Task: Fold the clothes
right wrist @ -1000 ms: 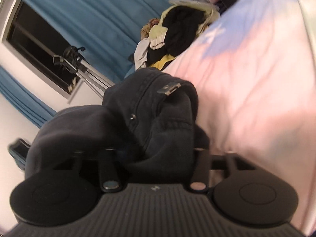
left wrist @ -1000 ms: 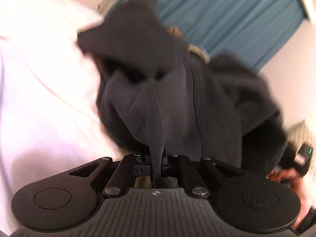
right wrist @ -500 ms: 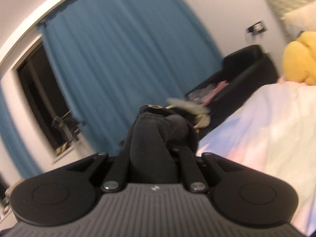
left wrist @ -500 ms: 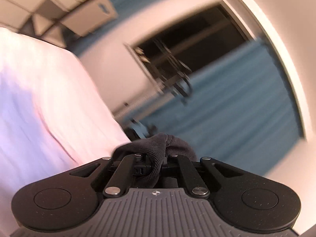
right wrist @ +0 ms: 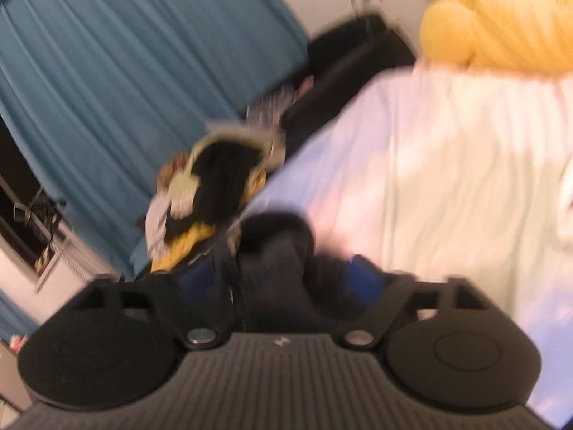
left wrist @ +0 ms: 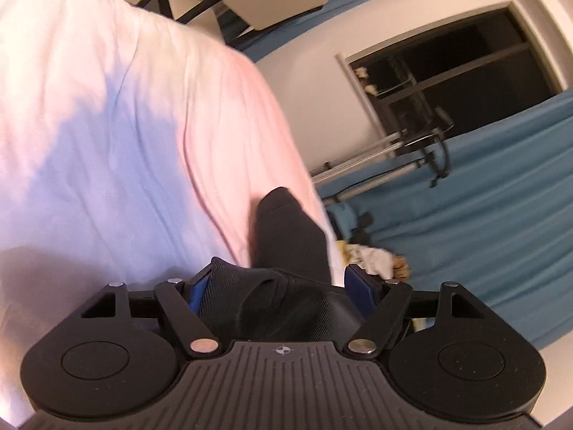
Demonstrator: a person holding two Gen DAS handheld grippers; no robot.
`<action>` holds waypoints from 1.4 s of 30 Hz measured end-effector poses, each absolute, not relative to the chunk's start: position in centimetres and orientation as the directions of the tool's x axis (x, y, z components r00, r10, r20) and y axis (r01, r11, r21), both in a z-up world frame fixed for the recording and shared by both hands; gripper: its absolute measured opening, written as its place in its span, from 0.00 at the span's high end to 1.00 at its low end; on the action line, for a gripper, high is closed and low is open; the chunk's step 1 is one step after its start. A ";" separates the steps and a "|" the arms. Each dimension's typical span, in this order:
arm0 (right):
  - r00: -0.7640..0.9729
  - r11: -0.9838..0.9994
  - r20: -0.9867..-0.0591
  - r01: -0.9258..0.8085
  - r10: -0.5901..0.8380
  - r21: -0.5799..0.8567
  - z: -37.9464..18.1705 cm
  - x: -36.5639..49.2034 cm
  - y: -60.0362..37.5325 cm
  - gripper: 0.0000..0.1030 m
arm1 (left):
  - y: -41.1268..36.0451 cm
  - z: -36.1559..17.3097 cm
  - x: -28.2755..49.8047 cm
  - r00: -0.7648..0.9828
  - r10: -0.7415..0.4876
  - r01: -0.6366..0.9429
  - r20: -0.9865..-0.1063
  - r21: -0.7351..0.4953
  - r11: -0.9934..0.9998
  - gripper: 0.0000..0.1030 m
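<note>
A dark, near-black garment point(left wrist: 290, 236) lies on the white bed sheet point(left wrist: 107, 136). In the left wrist view its bunched cloth sits loose between my left gripper's point(left wrist: 279, 286) wide-apart blue-padded fingers point(left wrist: 358, 286). In the blurred right wrist view the same dark garment point(right wrist: 279, 251) fills the space between my right gripper's point(right wrist: 275, 279) spread blue fingers point(right wrist: 361, 279). Both grippers are open and low over the bed.
A heap of mixed clothes point(right wrist: 211, 193) lies at the bed's edge. Blue curtains point(right wrist: 107, 71), a dark window point(left wrist: 447, 68) with a tripod point(left wrist: 401, 154), a black sofa point(right wrist: 343, 64) and a yellow plush toy point(right wrist: 494, 32) surround the bed.
Both grippers swung up and then came down to the bed. Both have opened, so the dark cloth they pinched now lies loose between their fingers.
</note>
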State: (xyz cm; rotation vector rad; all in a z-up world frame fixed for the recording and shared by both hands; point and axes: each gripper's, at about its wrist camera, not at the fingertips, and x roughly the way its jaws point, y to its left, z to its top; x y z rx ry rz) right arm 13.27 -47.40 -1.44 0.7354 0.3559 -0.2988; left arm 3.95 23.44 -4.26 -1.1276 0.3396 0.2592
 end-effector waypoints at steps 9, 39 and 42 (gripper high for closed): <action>0.884 0.581 -0.467 0.367 0.024 0.726 -1.4 10.0 -47.5 0.13 | 16.7 -2.0 1.9 0.905 -0.040 -0.297 -0.423 -0.697 0.652 0.19; 0.838 0.737 -0.537 0.421 -0.093 0.529 -2.2 15.2 -44.6 0.13 | 2.6 -2.9 6.1 0.816 0.131 -0.069 -0.564 0.130 0.989 0.18; 0.826 0.745 -0.556 0.430 -0.096 0.511 -2.7 15.6 -45.0 0.13 | 2.1 -4.3 7.2 0.798 0.203 -0.096 -0.568 0.213 0.972 0.42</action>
